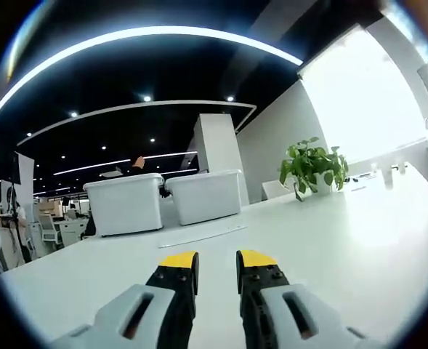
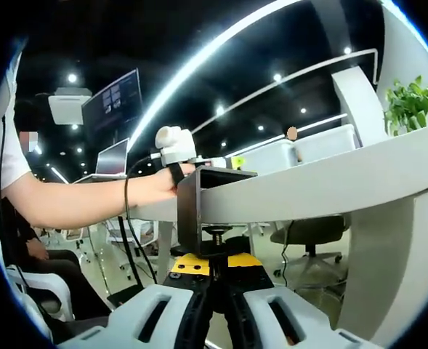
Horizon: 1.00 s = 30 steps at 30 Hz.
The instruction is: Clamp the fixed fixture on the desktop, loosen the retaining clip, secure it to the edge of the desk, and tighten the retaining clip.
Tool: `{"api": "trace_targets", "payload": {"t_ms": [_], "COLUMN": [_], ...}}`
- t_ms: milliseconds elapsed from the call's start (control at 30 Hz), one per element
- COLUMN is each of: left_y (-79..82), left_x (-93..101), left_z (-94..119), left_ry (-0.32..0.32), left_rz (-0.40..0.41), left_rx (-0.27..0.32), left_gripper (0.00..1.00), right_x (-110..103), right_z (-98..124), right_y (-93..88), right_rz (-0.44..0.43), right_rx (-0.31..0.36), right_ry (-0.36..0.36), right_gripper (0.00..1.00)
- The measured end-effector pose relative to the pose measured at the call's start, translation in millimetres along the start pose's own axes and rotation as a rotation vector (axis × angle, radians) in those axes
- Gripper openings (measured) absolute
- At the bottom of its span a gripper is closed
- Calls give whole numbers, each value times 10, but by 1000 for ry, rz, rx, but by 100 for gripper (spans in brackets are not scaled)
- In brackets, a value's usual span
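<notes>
Two white lidded bins stand side by side at the far side of the white worktop, with one potted plant to their right and a thin flat strip lying in front of them. The left gripper hovers over the bare, smooth worktop, its two yellow-tipped jaws apart with nothing between them.

In the right gripper view there is one clamp: a black, boxy C-shaped metal bracket hooked over the worktop's edge, its top plate on the surface and its lower arm beneath. A threaded screw with a round black knob hangs from the underside. The right gripper sits directly below, its jaws drawn together right under the knob; it looks as if they pinch the knob's lower part, but the contact is hard to make out. A person's hand rests on the worktop beside the clamp, gripping a white handle. One office chair stands under the far side.
</notes>
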<state>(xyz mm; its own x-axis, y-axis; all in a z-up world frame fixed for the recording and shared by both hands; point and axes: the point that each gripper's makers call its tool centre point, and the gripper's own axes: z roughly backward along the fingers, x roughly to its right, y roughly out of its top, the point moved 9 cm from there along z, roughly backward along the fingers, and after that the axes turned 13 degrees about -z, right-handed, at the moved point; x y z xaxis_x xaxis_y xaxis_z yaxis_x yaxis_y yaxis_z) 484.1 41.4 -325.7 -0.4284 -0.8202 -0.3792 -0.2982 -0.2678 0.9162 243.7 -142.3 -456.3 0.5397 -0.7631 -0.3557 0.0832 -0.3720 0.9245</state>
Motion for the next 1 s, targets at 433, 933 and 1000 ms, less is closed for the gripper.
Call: {"api": "trace_targets", "payload": {"t_ms": [433, 933, 1000], "left_y": [-1, 2, 6], "left_x": [-1, -7, -9], "left_z": [-5, -2, 0], "left_ry": [-3, -2, -1], "left_rz": [3, 10, 14], "left_rx": [2, 8, 11], "left_gripper": [21, 21, 21], "right_x": [37, 33, 34], "right_z": [-66, -177, -186], "right_y": [-25, -47, -52], "right_rz": [88, 96, 100], "right_rx": [-10, -16, -12], "right_ry": [-37, -55, -60], "right_gripper": [3, 3, 3]}}
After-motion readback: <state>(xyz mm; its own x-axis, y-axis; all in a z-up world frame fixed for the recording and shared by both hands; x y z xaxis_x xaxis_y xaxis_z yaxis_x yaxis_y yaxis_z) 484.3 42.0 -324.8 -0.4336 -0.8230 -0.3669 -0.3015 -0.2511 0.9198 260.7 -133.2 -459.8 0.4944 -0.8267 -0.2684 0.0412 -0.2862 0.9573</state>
